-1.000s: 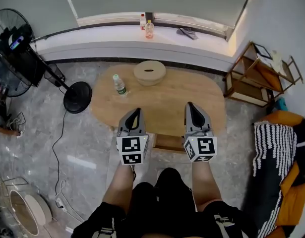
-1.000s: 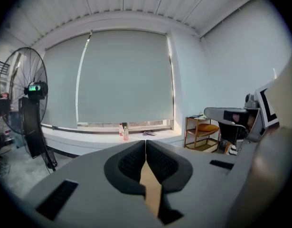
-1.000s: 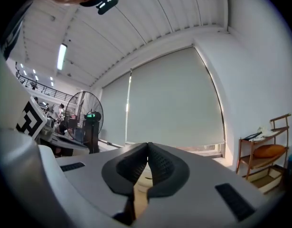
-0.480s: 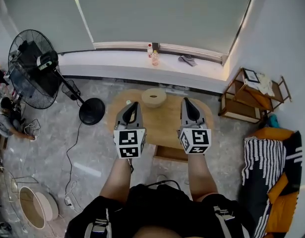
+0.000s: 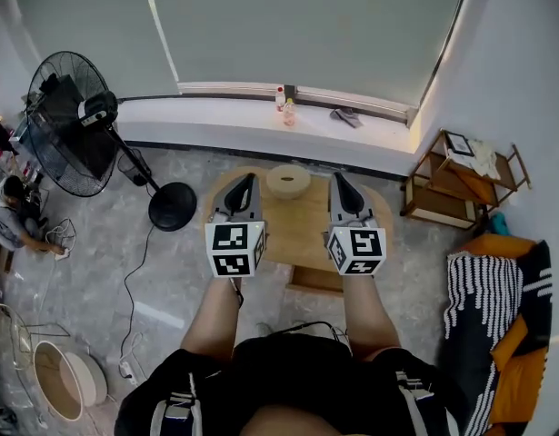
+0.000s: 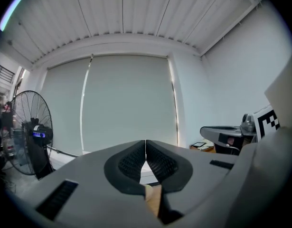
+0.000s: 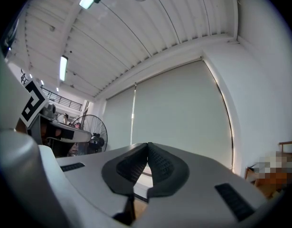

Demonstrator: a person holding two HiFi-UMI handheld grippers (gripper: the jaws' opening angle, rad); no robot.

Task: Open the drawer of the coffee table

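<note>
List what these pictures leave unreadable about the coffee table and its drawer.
Drawer: head view, too small to show contents; right end behind the person's arm.
Coffee table: head view, both ends covered by the left gripper and right gripper.
Gripper views: aimed at the blind; only a wooden sliver shows below.

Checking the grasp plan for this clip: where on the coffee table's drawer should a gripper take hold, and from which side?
The drawer juts from the near edge of the coffee table, toward the person. Probably best to grip its front panel's top rim; no handle can be made out. Come from the person's side, low and level, jaws straddling that rim.
</note>
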